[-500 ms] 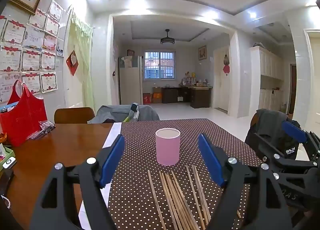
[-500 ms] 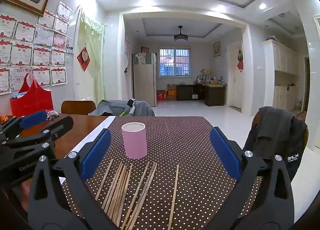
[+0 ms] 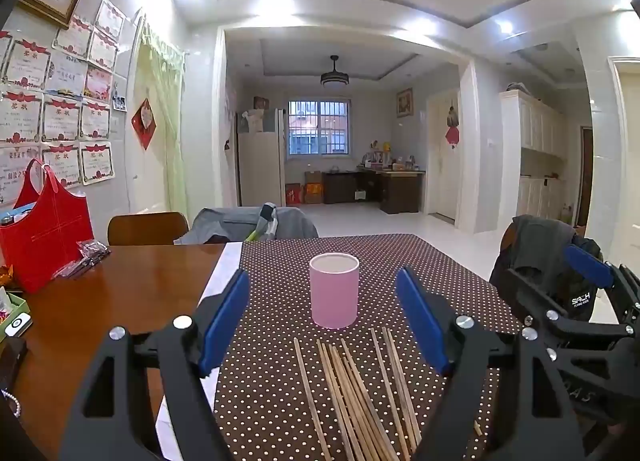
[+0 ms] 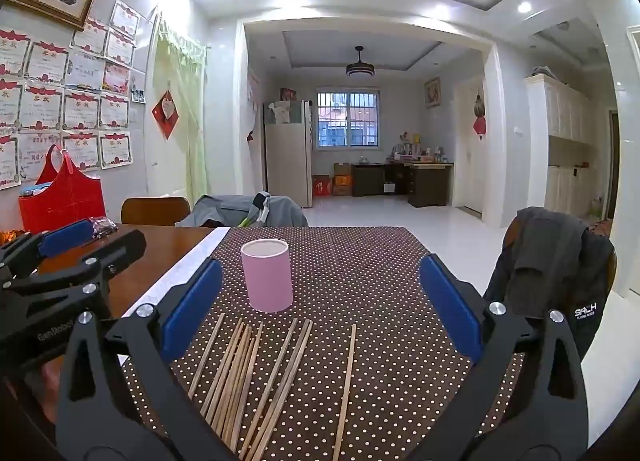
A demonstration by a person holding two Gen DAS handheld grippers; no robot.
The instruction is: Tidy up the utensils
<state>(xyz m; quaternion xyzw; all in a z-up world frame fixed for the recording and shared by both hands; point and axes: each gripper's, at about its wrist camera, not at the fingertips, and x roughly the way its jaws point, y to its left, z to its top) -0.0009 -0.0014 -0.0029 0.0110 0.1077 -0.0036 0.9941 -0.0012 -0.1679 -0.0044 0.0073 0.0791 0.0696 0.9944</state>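
Observation:
A pink cylindrical cup point(image 3: 334, 291) point(image 4: 267, 275) stands upright on a brown polka-dot tablecloth point(image 3: 400, 261) point(image 4: 360, 261). Several wooden chopsticks point(image 3: 352, 389) point(image 4: 248, 373) lie loose in front of it, pointing toward the cup; one chopstick point(image 4: 347, 385) lies apart to the right. My left gripper point(image 3: 322, 321) hovers open above the chopsticks with nothing between its blue pads. My right gripper point(image 4: 320, 305) is also open and empty, held above the chopsticks to the right of the left one. Each gripper shows at the edge of the other's view.
A wooden table point(image 3: 100, 309) extends left of the cloth, bearing a red bag point(image 3: 44, 229) and small packets point(image 3: 82, 257). Chairs stand at the far side point(image 3: 148, 227), and one draped with a dark jacket point(image 4: 556, 269) is at the right.

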